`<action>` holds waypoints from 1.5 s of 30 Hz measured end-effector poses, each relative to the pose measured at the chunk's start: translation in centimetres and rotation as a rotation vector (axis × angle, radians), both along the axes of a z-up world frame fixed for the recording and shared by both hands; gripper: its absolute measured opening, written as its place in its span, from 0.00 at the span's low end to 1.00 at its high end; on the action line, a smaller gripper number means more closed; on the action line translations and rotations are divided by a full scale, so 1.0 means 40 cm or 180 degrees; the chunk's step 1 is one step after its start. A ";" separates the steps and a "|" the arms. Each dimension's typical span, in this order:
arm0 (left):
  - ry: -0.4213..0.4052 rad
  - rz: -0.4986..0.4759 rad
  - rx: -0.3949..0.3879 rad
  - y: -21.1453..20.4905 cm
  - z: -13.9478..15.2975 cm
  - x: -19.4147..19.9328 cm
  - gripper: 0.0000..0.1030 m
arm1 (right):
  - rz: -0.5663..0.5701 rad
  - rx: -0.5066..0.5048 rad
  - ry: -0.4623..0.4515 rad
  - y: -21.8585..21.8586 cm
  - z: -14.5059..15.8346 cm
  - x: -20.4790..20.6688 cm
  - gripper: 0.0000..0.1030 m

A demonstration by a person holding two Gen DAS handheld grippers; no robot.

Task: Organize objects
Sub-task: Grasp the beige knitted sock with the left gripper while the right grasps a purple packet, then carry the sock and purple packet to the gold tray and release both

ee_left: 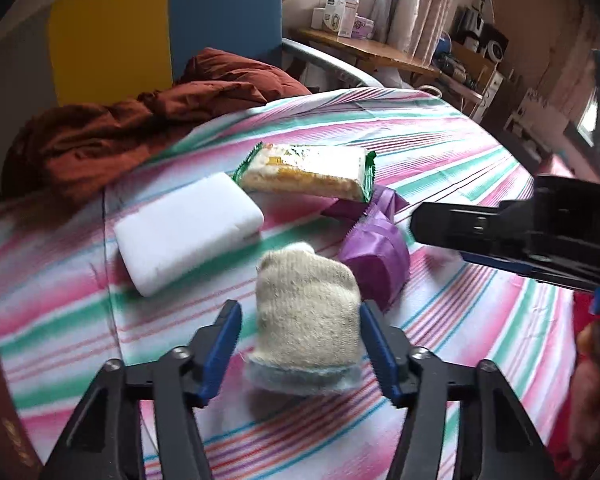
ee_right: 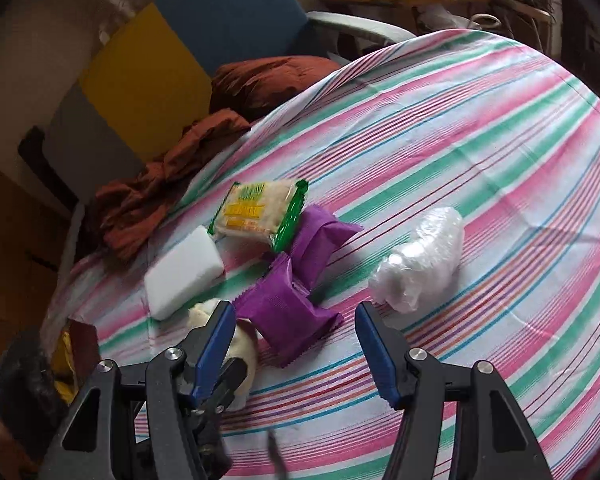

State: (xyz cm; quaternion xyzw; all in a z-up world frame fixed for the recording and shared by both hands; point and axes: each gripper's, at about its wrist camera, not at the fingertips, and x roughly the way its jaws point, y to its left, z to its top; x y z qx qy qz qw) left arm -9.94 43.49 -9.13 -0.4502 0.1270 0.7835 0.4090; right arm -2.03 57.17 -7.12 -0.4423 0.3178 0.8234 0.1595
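Note:
A cream knitted scrubber with a grey-blue base lies on the striped cloth, between the fingers of my left gripper. The right pad touches its side, while a thin strip of cloth shows between the left pad and the scrubber. My right gripper is open and empty above two purple packets; it enters the left wrist view from the right. A white foam block, a green-ended snack pack and a crumpled clear plastic bag also lie on the cloth.
The striped cloth covers a bed or table. A rust-red blanket is bunched at the far left edge before a yellow and blue panel. A dark red and yellow packet sits near left. A wooden desk stands behind.

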 end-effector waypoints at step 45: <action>0.0137 0.0388 0.0357 -0.350 0.135 0.138 0.48 | 0.1222 0.0622 0.0135 -0.205 0.022 -0.075 0.35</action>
